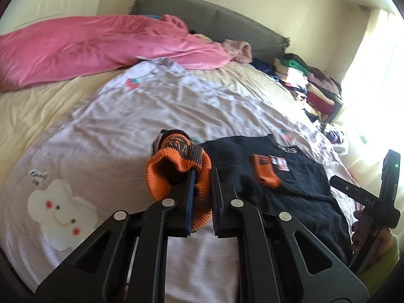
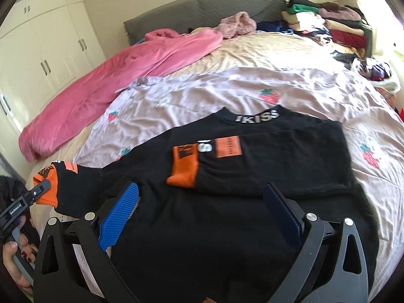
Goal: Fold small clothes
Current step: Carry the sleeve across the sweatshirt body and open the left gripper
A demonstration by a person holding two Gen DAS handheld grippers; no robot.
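Observation:
A black sweater [image 2: 227, 227] with orange cuffs lies flat on the lilac bedcover [image 2: 202, 93], its collar [image 2: 257, 117] at the far side. One sleeve is folded across the chest, and its orange cuff [image 2: 184, 174] rests there. My left gripper [image 1: 203, 176] is shut on the other sleeve's orange cuff [image 1: 176, 169] and holds it up off the bed. The right wrist view shows that gripper [image 2: 41, 188] at the left with the cuff [image 2: 46, 184] pinched in it. My right gripper [image 2: 202, 207] stands open just above the sweater's lower body, with nothing between its fingers.
A pink blanket [image 2: 113, 75] lies bunched along the far left of the bed. A pile of clothes [image 2: 328, 25] is stacked at the far right by the grey headboard [image 2: 202, 7]. White wardrobes [image 2: 50, 50] stand to the left. A hand [image 1: 363, 237] grips the other tool.

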